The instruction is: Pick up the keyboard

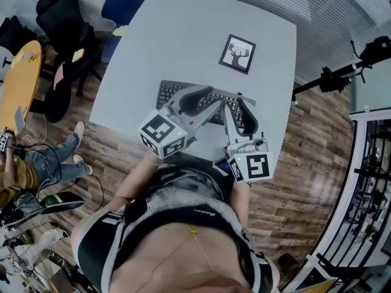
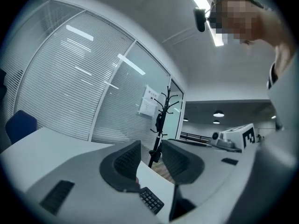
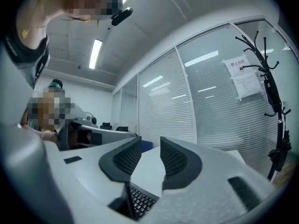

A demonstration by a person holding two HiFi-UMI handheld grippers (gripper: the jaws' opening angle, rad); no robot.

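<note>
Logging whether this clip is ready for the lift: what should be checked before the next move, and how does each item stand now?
1. Keyboard lies flat on the table, near the person's edge: ok.
2. Left gripper is over the keyboard: ok.
3. Right gripper is over the keyboard: ok.
4. Left jaws are gripping the keyboard: not ok. They stand narrowly apart with nothing between the pads, and the keys show below them.
5. Right jaws are gripping the keyboard: not ok, for the same reasons.
6. Card is out of the way: ok, it lies apart from the keyboard, farther up the table.
</note>
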